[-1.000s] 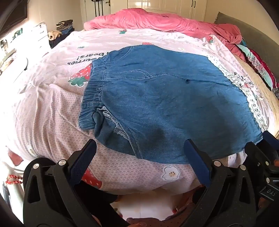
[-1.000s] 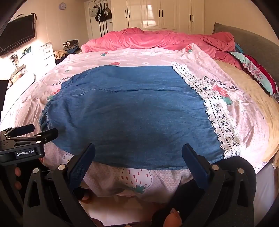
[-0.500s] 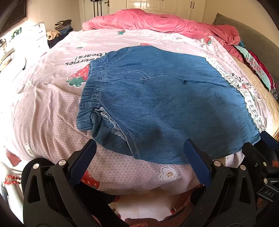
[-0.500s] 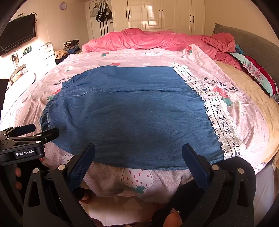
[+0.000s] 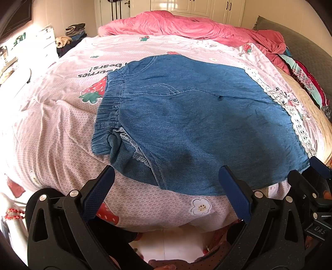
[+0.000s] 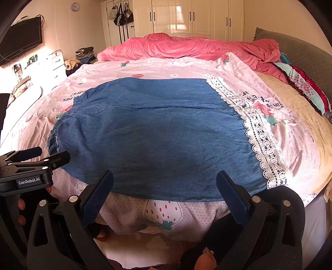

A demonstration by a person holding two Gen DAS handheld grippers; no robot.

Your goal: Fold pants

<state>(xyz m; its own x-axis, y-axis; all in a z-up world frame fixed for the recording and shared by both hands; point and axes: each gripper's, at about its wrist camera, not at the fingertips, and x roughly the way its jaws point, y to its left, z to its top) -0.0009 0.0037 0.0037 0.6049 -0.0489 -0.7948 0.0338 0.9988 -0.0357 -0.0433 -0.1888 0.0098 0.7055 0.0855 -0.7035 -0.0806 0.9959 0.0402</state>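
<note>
Blue denim pants [image 5: 197, 124] lie flat on the pink strawberry-print bedspread [image 5: 51, 116], elastic waistband at the left, hem at the right by the lace trim. They also show in the right wrist view [image 6: 161, 141]. My left gripper [image 5: 166, 187] is open and empty, hovering just short of the pants' near edge at the waistband end. My right gripper [image 6: 165, 187] is open and empty, at the near edge toward the hem end. Each gripper shows at the side of the other's view: the right one [image 5: 311, 176], the left one [image 6: 37, 160].
A pink quilt [image 6: 186, 47] is bunched at the far side of the bed. A white lace strip [image 6: 255, 128] runs along the bedspread right of the pants. Folded clothes [image 6: 305, 91] lie at the right edge. A white dresser [image 6: 56, 62] and wardrobes [image 6: 186, 18] stand beyond.
Both grippers have drifted slightly back and up from the bed edge; the pants lie unmoved and both jaws stay open.
</note>
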